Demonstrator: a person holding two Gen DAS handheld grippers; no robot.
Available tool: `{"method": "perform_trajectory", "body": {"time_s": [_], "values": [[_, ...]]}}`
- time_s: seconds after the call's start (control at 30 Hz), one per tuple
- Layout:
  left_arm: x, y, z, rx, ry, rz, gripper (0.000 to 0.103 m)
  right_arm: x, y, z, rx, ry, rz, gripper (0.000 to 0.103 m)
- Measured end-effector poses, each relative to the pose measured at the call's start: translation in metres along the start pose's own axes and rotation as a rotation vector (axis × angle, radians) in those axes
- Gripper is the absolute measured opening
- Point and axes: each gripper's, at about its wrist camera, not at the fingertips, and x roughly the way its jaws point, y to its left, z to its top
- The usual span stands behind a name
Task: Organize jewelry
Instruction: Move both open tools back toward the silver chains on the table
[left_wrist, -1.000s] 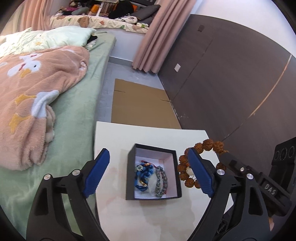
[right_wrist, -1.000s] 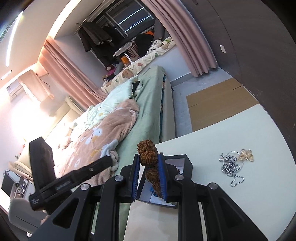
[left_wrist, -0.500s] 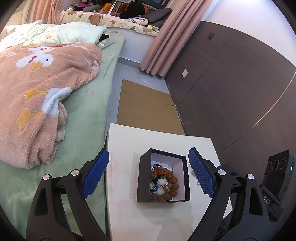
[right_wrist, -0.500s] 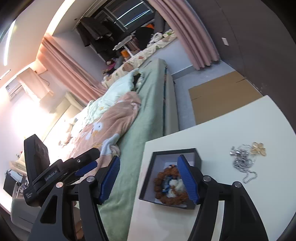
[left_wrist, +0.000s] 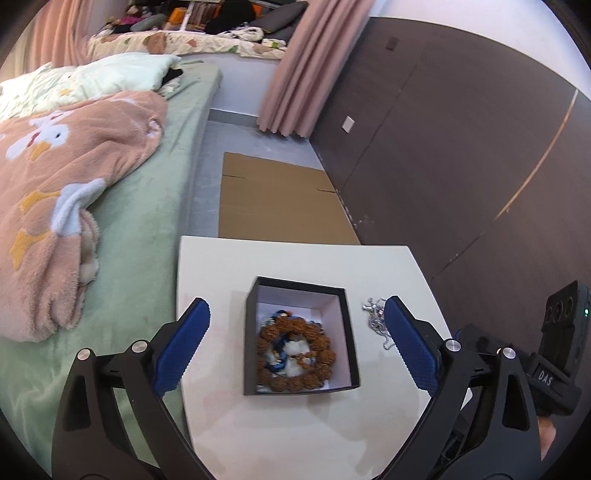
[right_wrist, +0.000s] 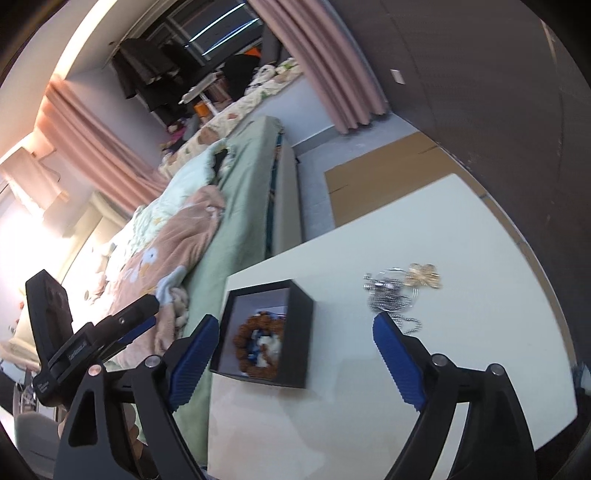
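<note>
A black box with a white lining stands on the white table. A brown bead bracelet lies in it on top of blue and white jewelry. The box also shows in the right wrist view, with the bracelet inside. A silver chain and a gold flower piece lie on the table right of the box; the chain shows in the left wrist view. My left gripper is open and empty, straddling the box from above. My right gripper is open and empty.
A bed with a green sheet and a pink blanket runs along the table's left edge. Flat cardboard lies on the floor beyond the table. A dark wall stands to the right.
My right gripper opened and let the brown bracelet go into the box, then drew back to the right. My left gripper stayed open over the box.
</note>
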Motion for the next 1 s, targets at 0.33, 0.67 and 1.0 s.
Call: {"method": "perform_trajectory", "body": {"time_s": [0.33,0.67,1.0], "values": [[0.026,-0.047,-0.007,0.07,0.036,-0.033,0.095,-0.017,-0.053,0.008,0.121,0.003,-0.052,0.096],[0.056,-0.093,-0.008,0.135,0.069,-0.096,0.09,-0.02,-0.096,0.018,0.218,0.017,-0.093,0.095],[0.109,-0.123,0.0,0.216,0.2,-0.086,0.051,-0.014,-0.124,0.039,0.283,0.038,-0.108,0.081]]}}
